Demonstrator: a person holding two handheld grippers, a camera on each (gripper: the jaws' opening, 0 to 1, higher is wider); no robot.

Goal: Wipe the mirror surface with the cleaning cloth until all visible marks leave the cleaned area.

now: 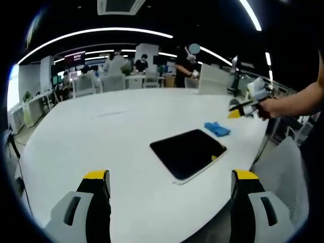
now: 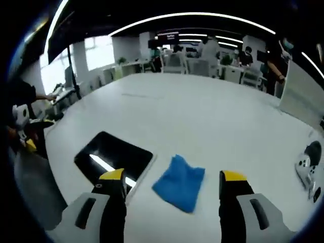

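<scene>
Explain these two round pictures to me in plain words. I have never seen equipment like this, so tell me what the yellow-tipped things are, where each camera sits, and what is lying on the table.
No robot here: a person holds a two-jaw grasping tool in each hand, and a fisheye camera rides on each, looking forward along its jaws. The grey prongs with yellow tips at the bottom of each picture are those jaws.

The left gripper view comes from the left tool. Its jaws stand wide apart with nothing between them. At the right edge a person's arm holds the right tool out over the table.

The right gripper view comes from that right tool, also open and holding nothing.

On the white table lies a flat dark mirror with a pale frame, reflecting a ceiling light. Beside it lies a crumpled blue cleaning cloth, just ahead of the right tool. A small white device sits near the far table edge. Neither tool holds the cloth.
</scene>
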